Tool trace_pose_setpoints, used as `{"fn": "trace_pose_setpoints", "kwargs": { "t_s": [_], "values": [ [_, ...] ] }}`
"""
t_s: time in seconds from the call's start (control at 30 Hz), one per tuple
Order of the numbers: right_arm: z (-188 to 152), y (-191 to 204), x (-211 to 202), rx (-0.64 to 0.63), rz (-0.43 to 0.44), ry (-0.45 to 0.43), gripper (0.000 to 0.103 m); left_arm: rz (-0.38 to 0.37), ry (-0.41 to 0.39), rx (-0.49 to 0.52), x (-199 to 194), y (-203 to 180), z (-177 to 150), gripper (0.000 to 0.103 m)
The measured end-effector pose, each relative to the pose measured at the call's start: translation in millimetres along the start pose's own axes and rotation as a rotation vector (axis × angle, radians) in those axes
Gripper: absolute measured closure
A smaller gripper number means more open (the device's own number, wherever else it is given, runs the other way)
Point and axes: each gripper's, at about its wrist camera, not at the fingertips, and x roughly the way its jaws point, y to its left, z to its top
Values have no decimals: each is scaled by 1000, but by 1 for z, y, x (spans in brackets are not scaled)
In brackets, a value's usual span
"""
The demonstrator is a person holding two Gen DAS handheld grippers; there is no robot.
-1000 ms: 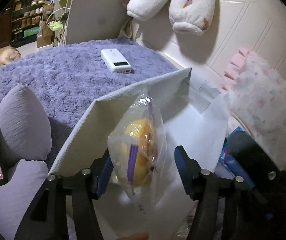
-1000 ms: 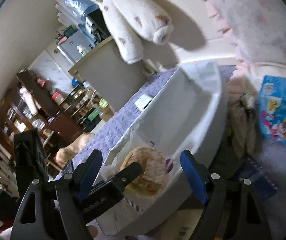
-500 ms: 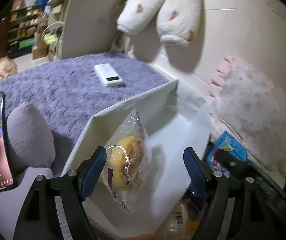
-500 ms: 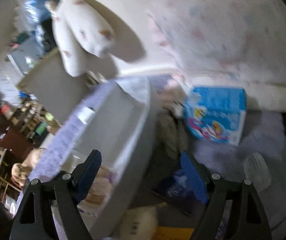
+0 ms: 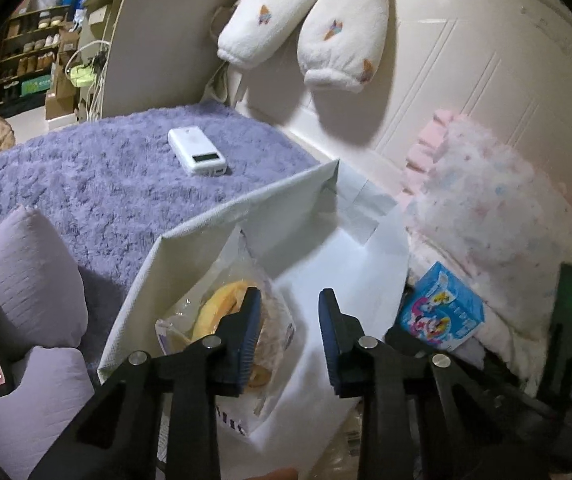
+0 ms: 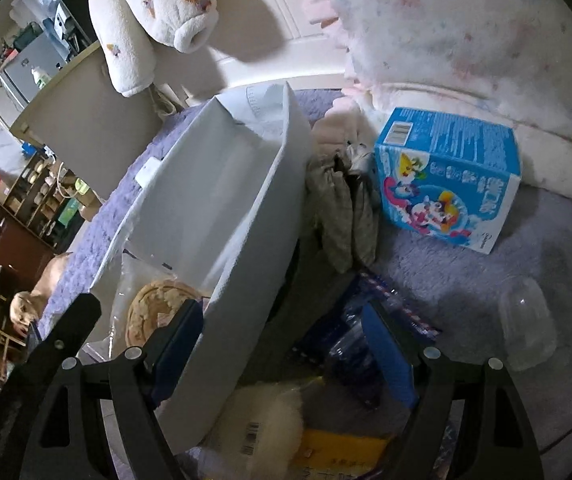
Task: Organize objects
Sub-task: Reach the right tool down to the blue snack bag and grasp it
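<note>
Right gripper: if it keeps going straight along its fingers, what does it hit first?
Most likely the dark blue snack packet lying between the right gripper's open fingers, on the clutter beside the white box. Depth is hard to judge; the fluffy white item below may be nearer.

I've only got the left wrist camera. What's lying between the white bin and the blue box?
Observer: Crumpled grey cloth, against the bin wall.
Operator: Is the right gripper holding anything?
Observer: No. The right gripper is open, above a dark blue packet.
Operator: Anything else near the box?
Observer: A clear plastic cup lies on the rug, nearer the camera than the blue box.
</note>
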Motion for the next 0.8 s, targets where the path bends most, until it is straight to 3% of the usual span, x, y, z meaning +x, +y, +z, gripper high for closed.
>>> {"fn": "trace_pose_setpoints", "kwargs": {
  "t_s": [0.13, 0.33, 0.5, 0.67, 0.8],
  "values": [
    [2, -2, -6, -11, -34, -27, 22, 86, 107, -41, 21, 12, -3, 70],
    [2, 0, 3, -25, -25, 14, 22, 24, 137, -168, 30, 40, -4, 69],
    [0, 3, 7, -43, -29, 30, 22, 62, 110, -100, 35, 33, -10, 68],
    [3, 1, 4, -40, -46, 11, 22, 19, 122, -18, 38, 21, -11, 45],
    [4, 2, 1, -51, -42, 9, 22, -21, 139, 2, 35, 14, -10, 40]
  ]
}}
